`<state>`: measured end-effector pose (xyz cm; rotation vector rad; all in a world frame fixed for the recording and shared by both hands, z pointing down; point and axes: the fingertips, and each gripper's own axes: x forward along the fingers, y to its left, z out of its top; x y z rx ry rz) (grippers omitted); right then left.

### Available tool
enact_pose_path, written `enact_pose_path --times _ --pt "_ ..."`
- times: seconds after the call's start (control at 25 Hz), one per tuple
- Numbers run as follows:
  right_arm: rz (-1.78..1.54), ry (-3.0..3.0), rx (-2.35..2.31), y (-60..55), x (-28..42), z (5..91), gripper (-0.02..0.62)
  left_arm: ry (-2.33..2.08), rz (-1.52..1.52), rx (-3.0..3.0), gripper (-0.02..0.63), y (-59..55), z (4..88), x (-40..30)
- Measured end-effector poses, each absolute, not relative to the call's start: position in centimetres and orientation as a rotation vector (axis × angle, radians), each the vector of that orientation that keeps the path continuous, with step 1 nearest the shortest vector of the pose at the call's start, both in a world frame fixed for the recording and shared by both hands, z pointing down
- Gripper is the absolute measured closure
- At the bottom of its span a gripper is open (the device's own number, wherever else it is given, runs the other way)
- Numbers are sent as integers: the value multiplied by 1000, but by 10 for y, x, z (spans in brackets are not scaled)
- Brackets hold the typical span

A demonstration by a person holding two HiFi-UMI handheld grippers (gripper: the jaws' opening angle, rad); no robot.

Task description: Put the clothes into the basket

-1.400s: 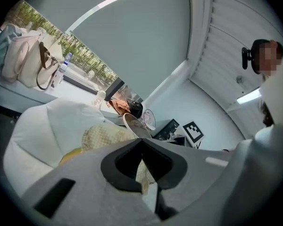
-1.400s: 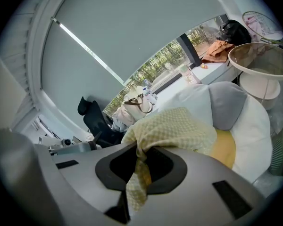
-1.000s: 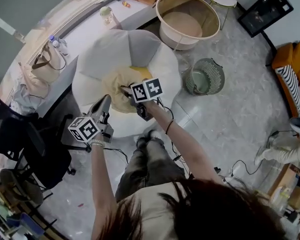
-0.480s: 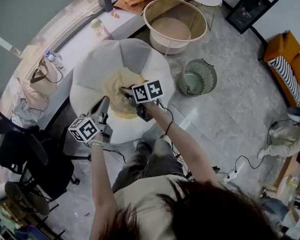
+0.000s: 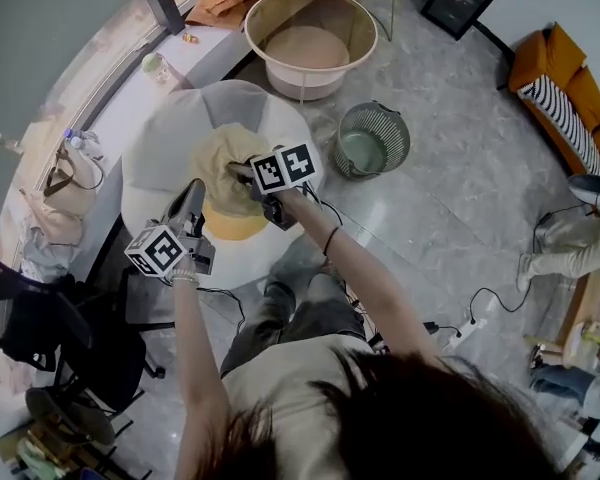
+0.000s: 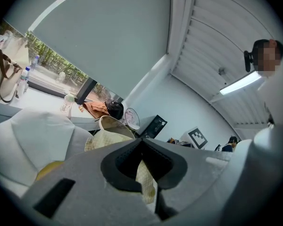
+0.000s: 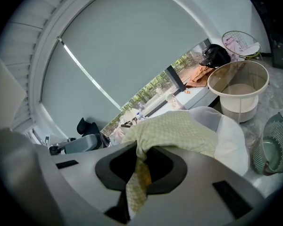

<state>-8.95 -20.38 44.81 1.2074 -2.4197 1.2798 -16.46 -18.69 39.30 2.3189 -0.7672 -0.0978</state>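
- Grips the pale checked garment [image 5: 220, 163] in 2 places, raised above the white beanbag [image 5: 160, 133].
- Clamps the left gripper [image 6: 144, 173] jaws narrow on 1 edge.
- Clamps the right gripper [image 7: 139, 171] jaws narrow on another fold.
- Shows the round basket [image 5: 270, 18] well apart, beyond the beanbag.

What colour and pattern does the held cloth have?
The cloth is pale yellow-green with a fine check; the right gripper view shows it best.

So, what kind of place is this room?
Probably a lounge corner in an office or studio: a white beanbag and an orange sofa on a polished stone floor, plus a black office chair.
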Motion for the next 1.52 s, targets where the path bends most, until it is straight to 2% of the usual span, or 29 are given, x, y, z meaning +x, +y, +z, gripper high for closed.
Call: enact_pose_path --times 0.84,1.52 --pt "1275 -2396 1322 -191 101 439 554 -649 -57 2375 595 -173 382 32" --pt "1293 -2354 1523 -160 231 433 554 -499 -17 2422 595 -150 374 158"
